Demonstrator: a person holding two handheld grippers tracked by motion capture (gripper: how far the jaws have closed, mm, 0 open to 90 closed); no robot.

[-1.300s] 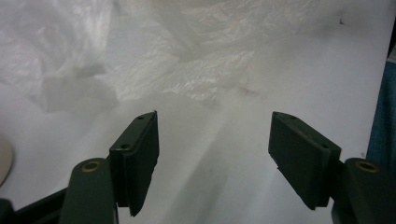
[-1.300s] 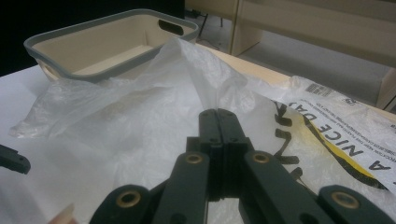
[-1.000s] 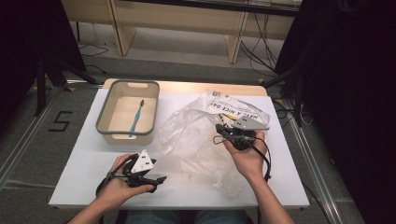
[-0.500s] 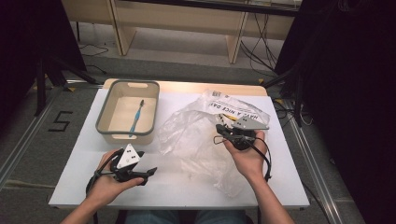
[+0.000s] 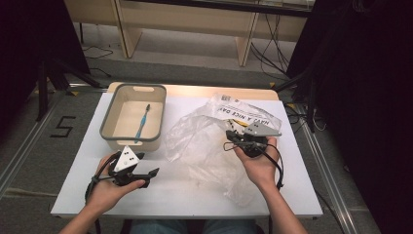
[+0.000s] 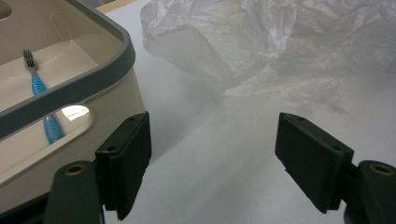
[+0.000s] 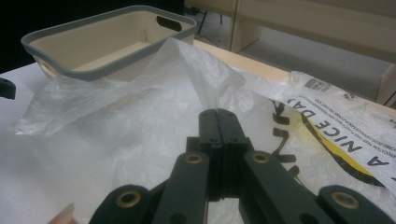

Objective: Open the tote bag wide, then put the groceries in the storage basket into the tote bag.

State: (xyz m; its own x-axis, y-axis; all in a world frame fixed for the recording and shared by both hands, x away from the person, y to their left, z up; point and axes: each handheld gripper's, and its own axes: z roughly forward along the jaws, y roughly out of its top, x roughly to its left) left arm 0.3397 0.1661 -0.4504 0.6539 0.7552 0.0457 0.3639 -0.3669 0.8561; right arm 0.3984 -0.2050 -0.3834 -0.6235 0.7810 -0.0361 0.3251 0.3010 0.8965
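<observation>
On the white tabletop [image 5: 195,195] we see a crumpled clear plastic bag [image 5: 204,146] spread from the middle toward the right edge, printed end near the far right corner. The beige bin [image 5: 109,124] with grey rim sits toward the far left corner, well apart from the right edge, with a blue toothbrush [image 5: 141,123] lying flat inside it.

Right tool [image 7: 218,122]: jaws fully together, pinching a fold of the bag film and pulling it up into a peak. Left tool [image 6: 212,154]: jaws wide, nothing between them, low over the tabletop by the near edge, just beside the bin's near wall and pointed at the bag's near left fringe.

Risks as we judge them:
- Film is thin and slick, so the pinched fold could slip out of the right tool or tear if we pull hard.
- Left tool may grab both layers and pin the mouth closed instead of opening it.
- Left tool sits close to the bin, so a sideways sweep could knock it.
- Loose bag could slide across the tabletop instead of opening.
</observation>
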